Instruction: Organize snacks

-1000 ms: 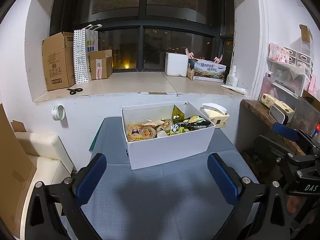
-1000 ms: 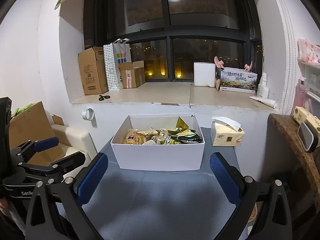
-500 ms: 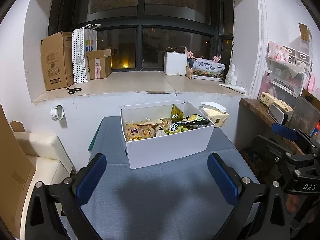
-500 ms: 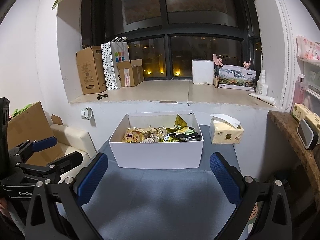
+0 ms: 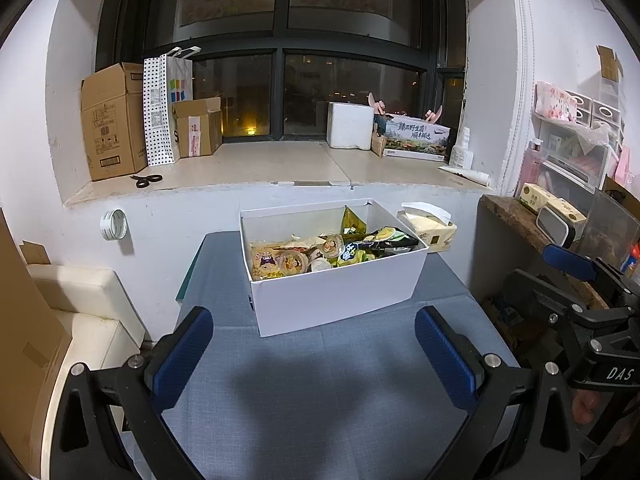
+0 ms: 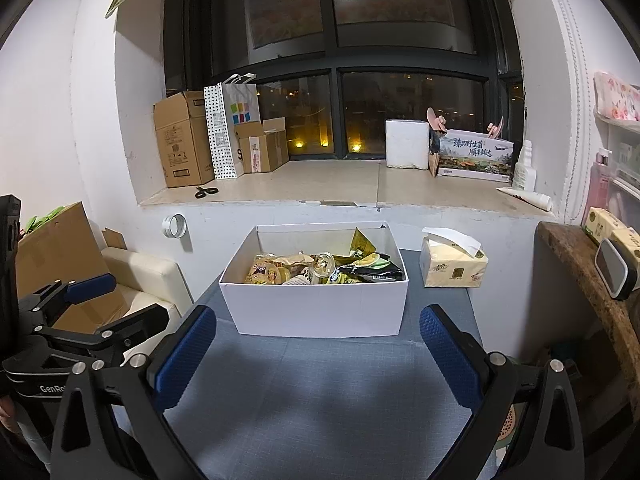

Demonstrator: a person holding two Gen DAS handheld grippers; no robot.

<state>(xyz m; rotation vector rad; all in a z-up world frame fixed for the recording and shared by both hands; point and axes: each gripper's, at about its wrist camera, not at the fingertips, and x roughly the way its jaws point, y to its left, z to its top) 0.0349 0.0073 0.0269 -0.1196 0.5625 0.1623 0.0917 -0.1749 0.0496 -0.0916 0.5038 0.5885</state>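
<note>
A white open box (image 5: 336,298) (image 6: 320,308) stands at the far end of a blue-grey table (image 5: 320,392) (image 6: 320,400). It holds several snack packets (image 5: 324,254) (image 6: 320,268), yellow, green and black. My left gripper (image 5: 314,354) is open and empty, above the table in front of the box. My right gripper (image 6: 318,356) is also open and empty, in front of the box. The right gripper also shows at the right edge of the left wrist view (image 5: 592,296), and the left gripper at the left edge of the right wrist view (image 6: 72,316).
A tissue pack (image 5: 428,230) (image 6: 454,266) lies right of the box. Behind is a window sill with cardboard boxes (image 6: 182,140), a paper bag (image 6: 230,132), scissors (image 6: 206,191) and a printed box (image 6: 474,156). A cream seat (image 6: 140,280) stands left, a wooden shelf (image 6: 580,264) right.
Both views have lifted and shifted slightly, so the box sits a little lower and closer in frame. Both grippers stay open and empty.
</note>
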